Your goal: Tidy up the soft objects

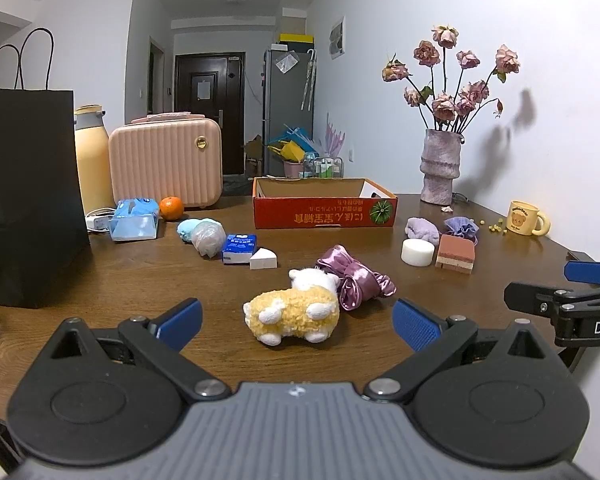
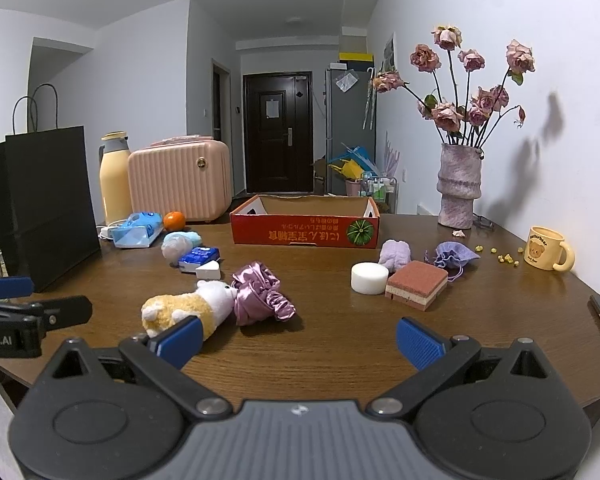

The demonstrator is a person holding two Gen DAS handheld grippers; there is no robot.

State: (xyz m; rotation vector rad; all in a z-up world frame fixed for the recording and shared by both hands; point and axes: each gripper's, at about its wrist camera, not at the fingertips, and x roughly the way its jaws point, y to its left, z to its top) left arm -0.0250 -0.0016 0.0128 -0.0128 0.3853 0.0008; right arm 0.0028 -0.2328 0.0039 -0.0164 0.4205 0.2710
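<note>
Both your tongs stand wide and empty: left gripper (image 1: 298, 322) lined up on the plush toy (image 1: 294, 310), right gripper (image 2: 298, 338) over bare table (image 2: 340, 344). That toy touches the purple satin scrunchie (image 1: 356, 282), so a deep bite could drag both. Red cardboard box (image 1: 324, 210) waits well beyond; a loose pinch on fluff may drop it short

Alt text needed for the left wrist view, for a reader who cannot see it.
The left tongs, wide open and empty, point at a yellow-and-white plush toy lying on a wooden table against a crumpled purple satin cloth. Behind sit sponges, tissue packs and an empty red cardboard box.
</note>
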